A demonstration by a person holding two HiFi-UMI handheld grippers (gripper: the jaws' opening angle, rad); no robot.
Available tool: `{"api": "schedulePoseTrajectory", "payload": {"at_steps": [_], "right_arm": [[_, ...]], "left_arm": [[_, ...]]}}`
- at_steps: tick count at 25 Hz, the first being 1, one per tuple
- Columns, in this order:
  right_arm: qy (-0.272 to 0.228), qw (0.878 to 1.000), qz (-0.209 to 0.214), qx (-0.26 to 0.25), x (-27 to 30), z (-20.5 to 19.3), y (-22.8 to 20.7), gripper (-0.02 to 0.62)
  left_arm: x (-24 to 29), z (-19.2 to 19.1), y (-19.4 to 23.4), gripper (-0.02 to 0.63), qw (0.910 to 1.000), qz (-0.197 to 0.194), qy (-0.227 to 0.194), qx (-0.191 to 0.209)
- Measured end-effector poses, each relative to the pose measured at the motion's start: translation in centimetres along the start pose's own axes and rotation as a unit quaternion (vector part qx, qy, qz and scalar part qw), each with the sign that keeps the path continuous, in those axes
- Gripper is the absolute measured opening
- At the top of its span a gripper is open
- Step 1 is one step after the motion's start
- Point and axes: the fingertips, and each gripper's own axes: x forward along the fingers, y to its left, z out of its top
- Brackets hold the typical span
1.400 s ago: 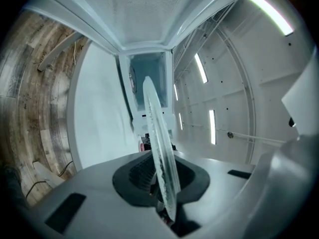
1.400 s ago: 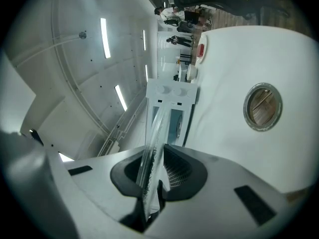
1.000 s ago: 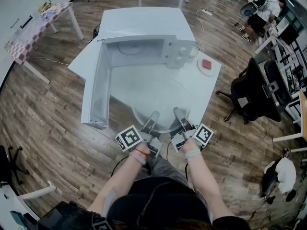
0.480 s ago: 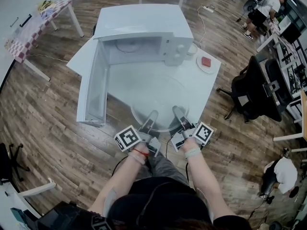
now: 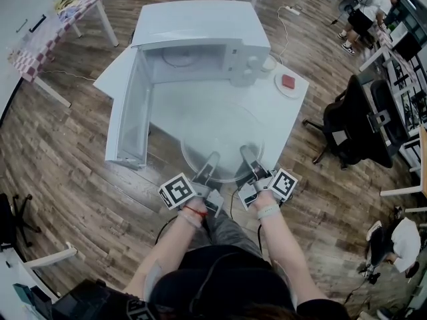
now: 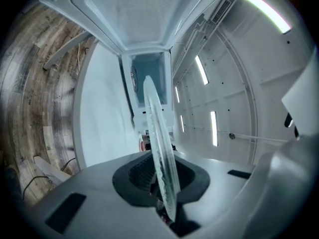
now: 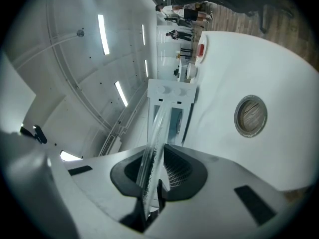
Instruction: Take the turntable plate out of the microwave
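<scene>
From the head view, we saw the glass turntable plate (image 5: 222, 139) outside the microwave (image 5: 200, 29), lying flat over the near half of the white worktop (image 5: 283, 115), in front of the open oven. We could not tell from this angle whether it rested on the surface or hung just above it. The left tool (image 5: 212, 159) and the right tool (image 5: 247, 153) met the plate's near rim side by side, each held in one of the person's hands. The microwave's door (image 5: 127, 115) stood swung out to the left, and the cavity behind it was bare. A saucer (image 5: 288, 84) with a small red object (image 5: 287, 82) sat beside the oven's right corner, well apart from the plate. A black office chair (image 5: 353, 122) stood on the wooden floor (image 5: 67, 159) to the right.

In the left gripper view, the plate showed edge-on, and its rim sat deep between the dark ribbed pads; the jaws were clamped on the glass. Beyond it we saw the open door and the oven cavity.

In the right gripper view, the rim likewise ran down between the pads, and the jaws were closed on it. The oven's control panel stood straight ahead, and a round hole (image 7: 250, 115) showed in the worktop to the right.
</scene>
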Motion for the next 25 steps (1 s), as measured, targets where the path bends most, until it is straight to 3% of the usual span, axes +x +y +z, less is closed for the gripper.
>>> {"api": "schedulePoseTrajectory", "payload": {"at_steps": [7, 11, 18, 22, 25], "right_arm": [[0.009, 1.0, -0.006, -0.001, -0.4, -0.9, -0.5, 0.054], [0.012, 1.0, -0.004, 0.004, -0.2, -1.3, -0.5, 0.054], [0.015, 1.0, -0.003, 0.004, 0.0, -1.5, -0.6, 0.054], [0.014, 1.0, -0.003, 0.005, 0.1, -1.4, -0.7, 0.054], [0.012, 1.0, -0.003, 0.004, 0.0, -1.3, -0.8, 0.054]], "left_arm": [[-0.8, -0.4, -0.1, 0.029, 0.9997, -0.011, -0.009, -0.019], [-1.4, -0.1, 0.6, 0.029, 0.9999, 0.008, -0.007, -0.001], [-1.2, -0.1, 0.2, 0.029, 0.9996, -0.01, -0.015, -0.023], [-1.3, 0.1, 1.0, 0.029, 0.9999, 0.011, -0.009, -0.002], [-1.0, 0.0, 0.6, 0.029, 0.9998, -0.001, -0.011, -0.017]]}}
